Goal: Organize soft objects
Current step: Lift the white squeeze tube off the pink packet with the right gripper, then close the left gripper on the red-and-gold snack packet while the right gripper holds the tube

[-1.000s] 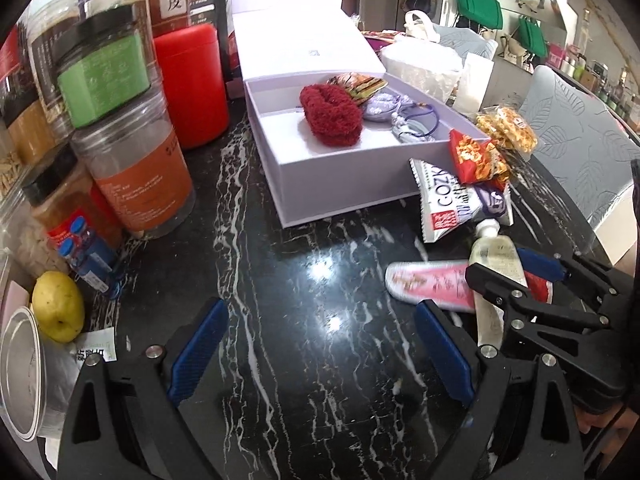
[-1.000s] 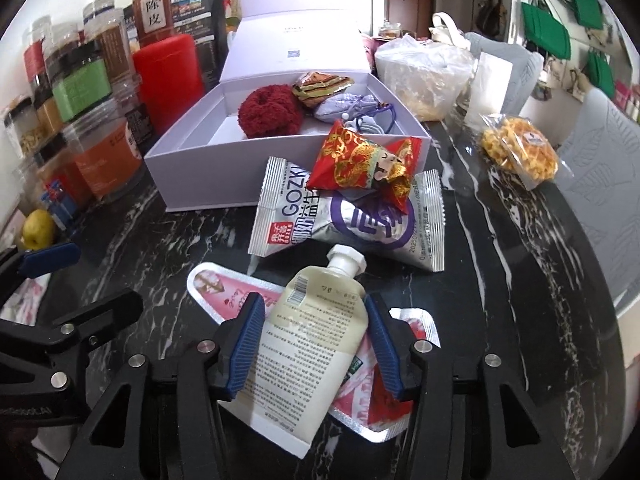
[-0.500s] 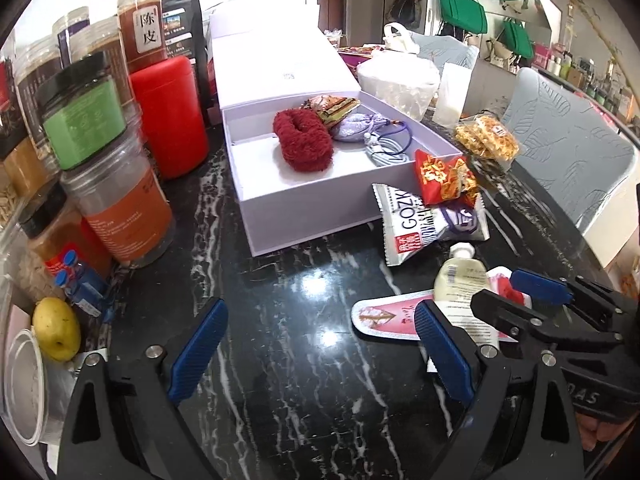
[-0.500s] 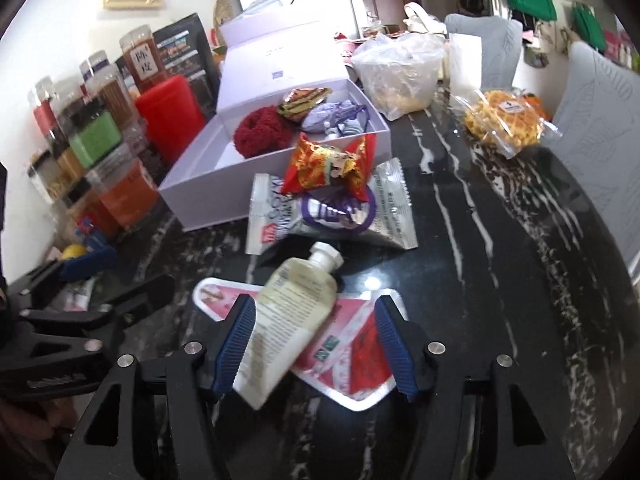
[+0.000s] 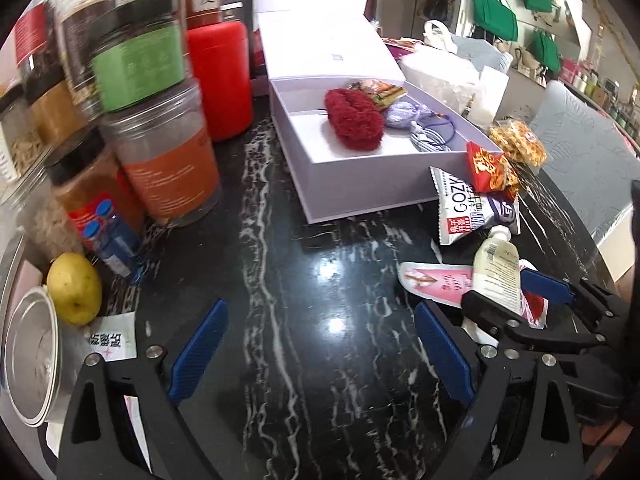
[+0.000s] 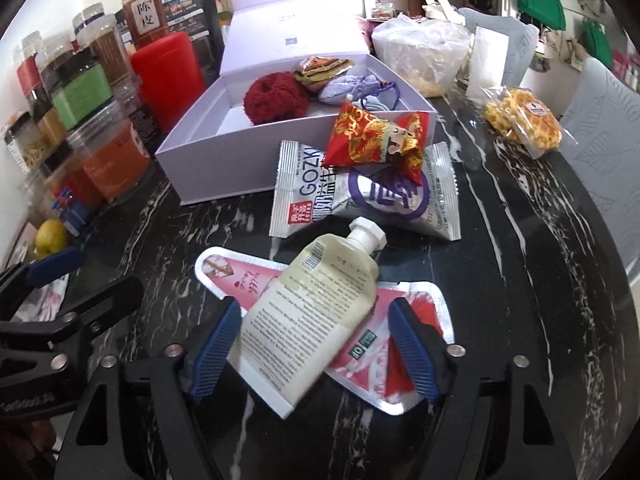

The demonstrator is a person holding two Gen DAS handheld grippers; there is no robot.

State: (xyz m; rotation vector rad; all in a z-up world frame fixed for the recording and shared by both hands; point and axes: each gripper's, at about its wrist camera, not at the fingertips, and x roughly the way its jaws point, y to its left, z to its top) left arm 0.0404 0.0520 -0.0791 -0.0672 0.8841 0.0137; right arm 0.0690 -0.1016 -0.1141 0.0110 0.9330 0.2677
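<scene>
Glossy black marble table, shiny foil snack packet, fuzzy red scrunchie.

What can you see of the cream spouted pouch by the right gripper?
The cream spouted pouch is soft plastic with a white screw cap, a barcode and fine print on its face. It lies flat and tilted, cap pointing away, on the pink-and-red foil packet. The right gripper, just opened, straddles its lower end without squeezing it.

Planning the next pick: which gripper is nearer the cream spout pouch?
Right. The right gripper straddles the cream spout pouch, jaws just opened, pads clear. The left gripper hovers over bare tabletop beside it.
</scene>
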